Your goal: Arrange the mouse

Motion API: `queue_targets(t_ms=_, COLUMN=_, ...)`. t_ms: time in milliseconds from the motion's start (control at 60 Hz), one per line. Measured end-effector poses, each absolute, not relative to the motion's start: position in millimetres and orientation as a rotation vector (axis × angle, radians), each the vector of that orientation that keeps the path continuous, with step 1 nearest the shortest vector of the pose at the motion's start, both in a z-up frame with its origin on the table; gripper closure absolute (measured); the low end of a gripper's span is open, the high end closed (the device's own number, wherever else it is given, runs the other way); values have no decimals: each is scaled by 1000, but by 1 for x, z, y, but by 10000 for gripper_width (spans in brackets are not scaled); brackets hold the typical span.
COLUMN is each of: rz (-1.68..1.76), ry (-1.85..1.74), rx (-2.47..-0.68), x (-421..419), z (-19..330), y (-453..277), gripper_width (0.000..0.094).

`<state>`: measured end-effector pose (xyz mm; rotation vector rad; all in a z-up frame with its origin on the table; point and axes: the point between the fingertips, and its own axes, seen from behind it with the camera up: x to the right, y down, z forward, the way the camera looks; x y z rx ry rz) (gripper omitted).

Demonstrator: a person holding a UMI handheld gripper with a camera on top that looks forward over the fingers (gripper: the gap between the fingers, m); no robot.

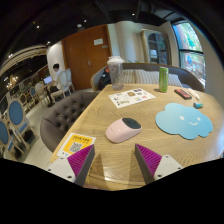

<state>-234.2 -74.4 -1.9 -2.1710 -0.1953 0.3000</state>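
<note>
A pale pink mouse (124, 130) with a dark top patch lies on the wooden table (110, 115), just ahead of my fingers and slightly left of a blue cloud-shaped mouse mat (184, 121). My gripper (115, 160) is open and empty above the table's near edge, its purple pads (81, 160) wide apart. The mouse lies beyond the fingertips, not between them.
A yellow card with a QR code (75, 143) lies by the left finger. A leaflet (131, 97), a green bottle (162, 79), a dark small object (183, 94) and a clear jug (115, 72) stand farther back. Grey chair (62, 108) at left; a person (64, 78) beyond.
</note>
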Motion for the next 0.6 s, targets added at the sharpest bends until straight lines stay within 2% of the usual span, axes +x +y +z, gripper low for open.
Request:
queue_targets(t_ms=467, rz=247, ry=-165, rx=-2245, x=-267, z=-10, y=28, gripper_width=100)
queue_targets(t_ms=517, rz=206, ry=-190, rx=-2240, x=-268, z=-13, y=34, gripper_width=171)
queue_targets(t_ms=533, rz=181, ry=-196, rx=-2238, x=-265, z=-15, y=36, gripper_width=166)
queue_targets(t_ms=550, rz=149, ry=-201, rx=-2236, x=-262, z=-16, y=38, gripper_width=298)
queue_targets(t_ms=567, rz=118, ry=-209, rx=-2226, x=-259, z=-17, y=40, gripper_width=387)
queue_targets(t_ms=600, rz=129, ry=-187, rx=-2216, x=-260, z=-16, y=40, gripper_width=388)
